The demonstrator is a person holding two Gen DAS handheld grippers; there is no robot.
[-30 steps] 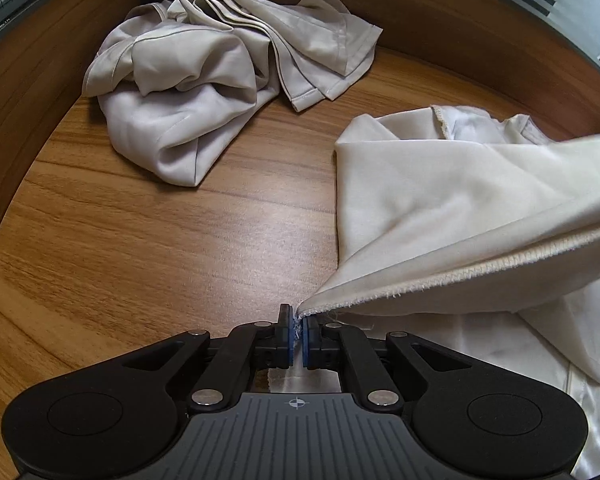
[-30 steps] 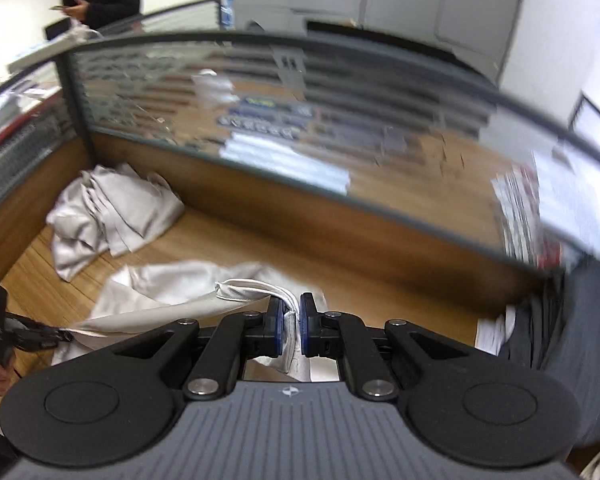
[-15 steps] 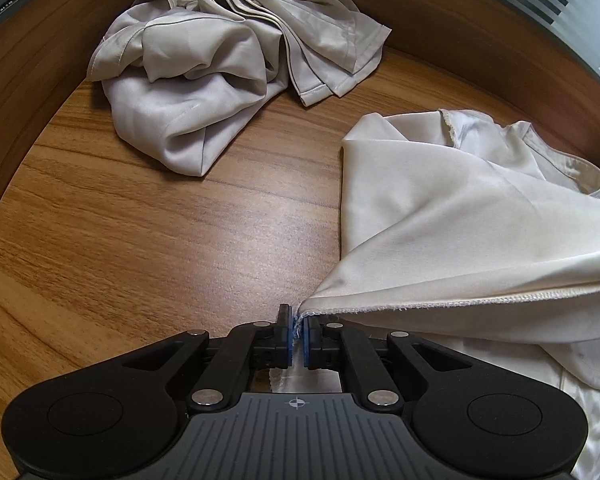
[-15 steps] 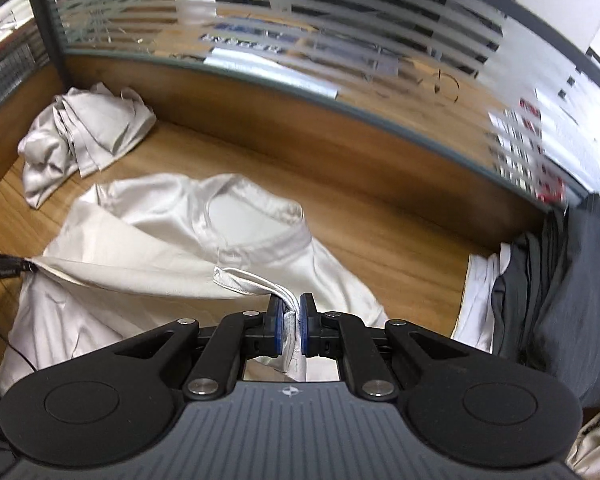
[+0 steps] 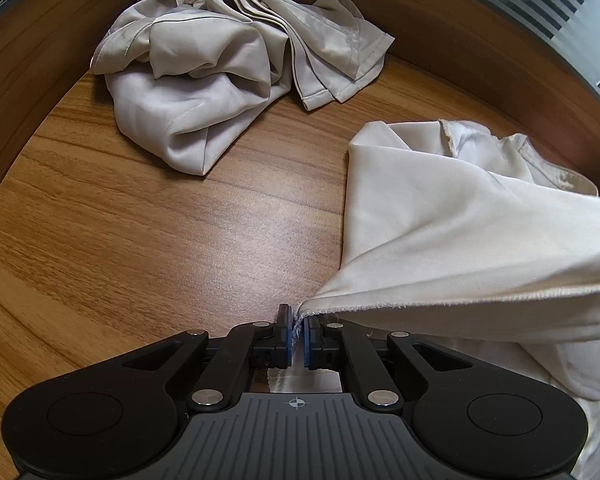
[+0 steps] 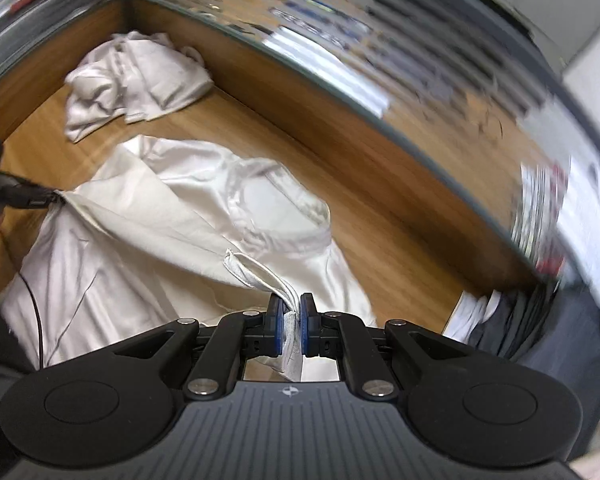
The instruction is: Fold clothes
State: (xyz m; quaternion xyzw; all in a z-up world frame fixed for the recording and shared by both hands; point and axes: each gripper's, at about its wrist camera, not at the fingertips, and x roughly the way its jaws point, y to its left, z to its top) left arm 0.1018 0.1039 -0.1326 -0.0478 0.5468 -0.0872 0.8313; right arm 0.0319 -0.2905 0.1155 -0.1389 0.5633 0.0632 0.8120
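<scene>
A cream shirt (image 5: 452, 220) lies spread on the wooden desk (image 5: 140, 240), collar toward the back wall. My left gripper (image 5: 297, 322) is shut on a corner of its raw hem, which stretches taut off to the right. In the right wrist view the same cream shirt (image 6: 148, 232) shows whole, collar at centre. My right gripper (image 6: 290, 312) is shut on a bunched white edge of it, lifted above the cloth. The left gripper (image 6: 50, 198) appears at the far left of that view, pinching the other end of the folded-over flap.
A crumpled grey-beige garment (image 5: 220, 60) lies in the back left corner of the desk. Wooden partition walls with striped glass (image 6: 340, 40) ring the desk. Dark folded clothes (image 6: 540, 340) and white ones sit at the right end. A thin black cable (image 6: 36, 312) crosses the shirt's left side.
The right gripper has dropped and tilted down toward the desk, carrying its shirt edge forward over the garment. The left gripper has moved slightly forward, still holding the hem.
</scene>
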